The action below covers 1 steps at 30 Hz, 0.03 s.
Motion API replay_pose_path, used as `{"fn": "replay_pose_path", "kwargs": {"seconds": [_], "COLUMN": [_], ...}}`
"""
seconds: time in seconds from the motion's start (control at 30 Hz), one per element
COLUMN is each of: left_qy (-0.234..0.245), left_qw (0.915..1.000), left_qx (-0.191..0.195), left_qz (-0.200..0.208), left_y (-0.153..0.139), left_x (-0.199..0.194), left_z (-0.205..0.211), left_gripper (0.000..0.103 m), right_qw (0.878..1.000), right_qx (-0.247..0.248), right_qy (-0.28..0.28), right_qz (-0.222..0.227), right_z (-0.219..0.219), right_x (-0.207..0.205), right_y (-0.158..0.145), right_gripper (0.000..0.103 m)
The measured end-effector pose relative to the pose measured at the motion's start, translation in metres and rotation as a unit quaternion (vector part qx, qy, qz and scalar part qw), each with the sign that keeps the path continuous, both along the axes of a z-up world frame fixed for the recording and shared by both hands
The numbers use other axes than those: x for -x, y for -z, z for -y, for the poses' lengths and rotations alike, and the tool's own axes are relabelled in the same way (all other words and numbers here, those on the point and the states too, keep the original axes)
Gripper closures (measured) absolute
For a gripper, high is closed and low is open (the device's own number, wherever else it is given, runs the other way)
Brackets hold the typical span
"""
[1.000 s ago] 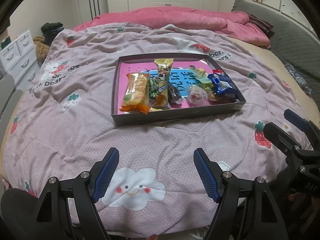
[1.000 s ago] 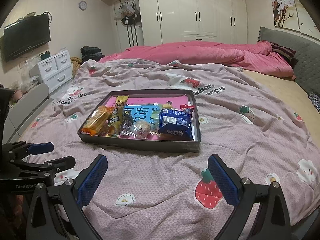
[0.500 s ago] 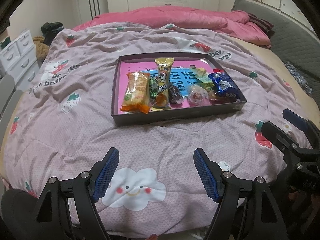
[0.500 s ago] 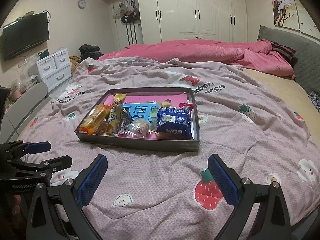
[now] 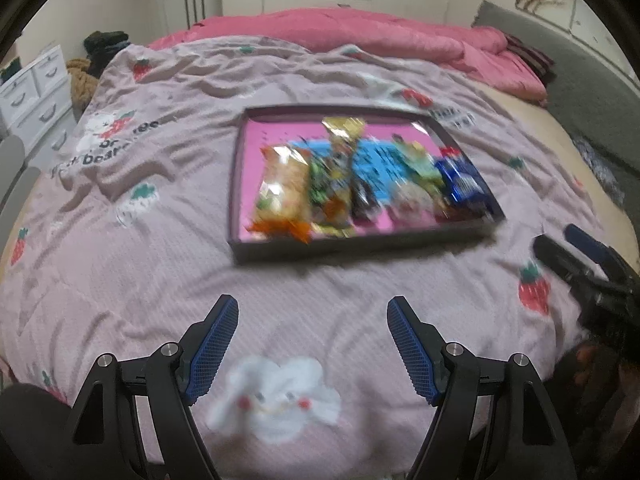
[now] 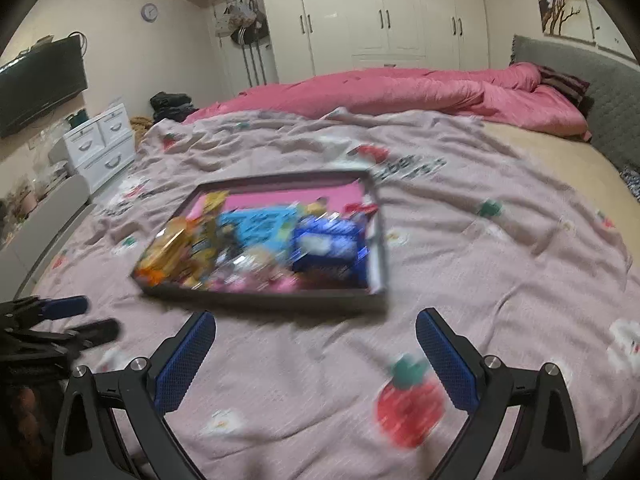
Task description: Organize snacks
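Shallow dark cardboard tray (image 5: 352, 242) with pink floor sits on strawberry-print bedspread (image 5: 120, 280), packed with blurred bright snack packets (image 5: 286, 190). Left hand-held gripper (image 5: 312, 344) and right hand-held gripper (image 6: 316, 354): both spread wide, empty.

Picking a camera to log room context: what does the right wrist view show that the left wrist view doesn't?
Only the right wrist view shows the wall clock and television. Only the left wrist view shows the cloud print beneath the open left gripper. Both show the snack tray, blue cookie pack, pink duvet and white drawers; the right gripper is open too.
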State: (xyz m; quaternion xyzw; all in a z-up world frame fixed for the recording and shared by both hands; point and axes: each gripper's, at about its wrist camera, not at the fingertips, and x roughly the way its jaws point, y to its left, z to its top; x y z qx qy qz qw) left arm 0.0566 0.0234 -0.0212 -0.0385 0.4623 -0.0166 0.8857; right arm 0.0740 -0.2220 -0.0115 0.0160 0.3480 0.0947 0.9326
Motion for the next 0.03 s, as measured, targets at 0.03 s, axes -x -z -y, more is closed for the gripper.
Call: {"fn": "replay_pose_path", "kwargs": {"seconds": [0.03], "left_qy": [-0.008], "left_qw": [1.0], "left_qx": [0.002], "left_qz": [0.004], "left_y": [-0.0016], "left_x": [-0.0058], "left_z": [-0.0081], "left_gripper": [0.024], "right_qw": [1.0], "right_qx": [0.0], "right_qy": [0.0], "right_qz": [0.0], "right_z": [0.0], "right_x": [0.0], "right_y": [0.0], "right_gripper": [0.002]}}
